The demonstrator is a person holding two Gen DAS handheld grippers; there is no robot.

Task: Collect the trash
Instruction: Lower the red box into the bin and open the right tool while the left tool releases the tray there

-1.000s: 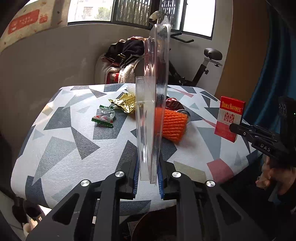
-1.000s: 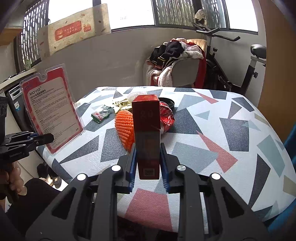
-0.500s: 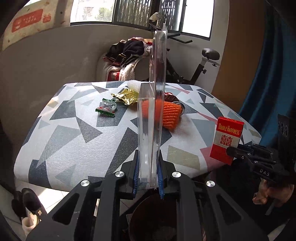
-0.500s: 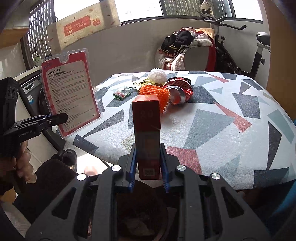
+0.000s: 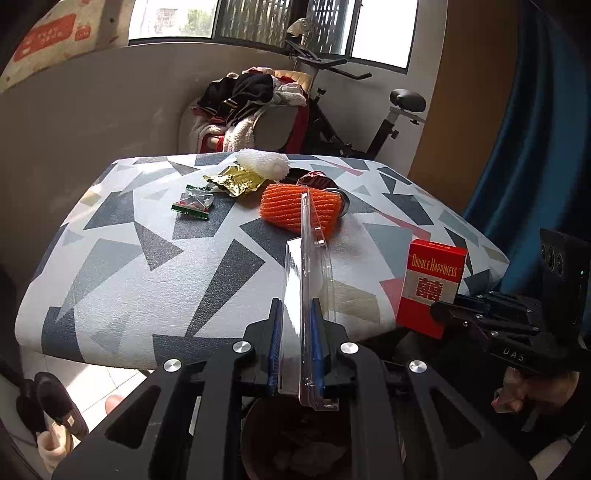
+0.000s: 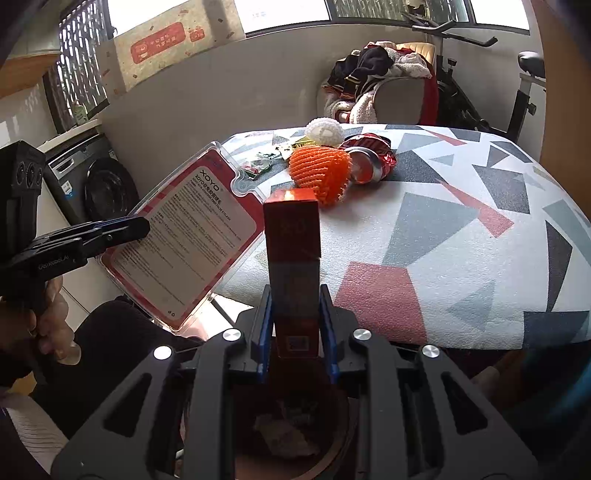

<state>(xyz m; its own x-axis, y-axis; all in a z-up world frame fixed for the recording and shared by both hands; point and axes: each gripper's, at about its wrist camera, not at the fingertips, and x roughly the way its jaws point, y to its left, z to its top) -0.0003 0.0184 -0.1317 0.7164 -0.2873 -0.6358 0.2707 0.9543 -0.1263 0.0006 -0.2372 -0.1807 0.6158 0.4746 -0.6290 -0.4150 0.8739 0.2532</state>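
Daylit barred window [image 5: 273,18], exercise bike [image 5: 373,122], clothes-heaped chair [image 5: 258,110], washing machine [image 6: 96,181].

On the counter [image 5: 122,258] covered in a geometric-patterned cloth, the orange foam fruit net [image 5: 299,206] lies in the middle, the crushed red can [image 6: 369,160] just behind it to the right, the white foam net [image 5: 263,162] behind, the gold foil wrapper [image 5: 236,181] and small green-edged wrapper [image 5: 194,203] to its left. A round brown bin [image 6: 291,435] sits below the near edge.

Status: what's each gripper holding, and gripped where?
Left gripper: clear blister pack, clamped at its lower edge. Right gripper: red cigarette box, clamped near its bottom end.
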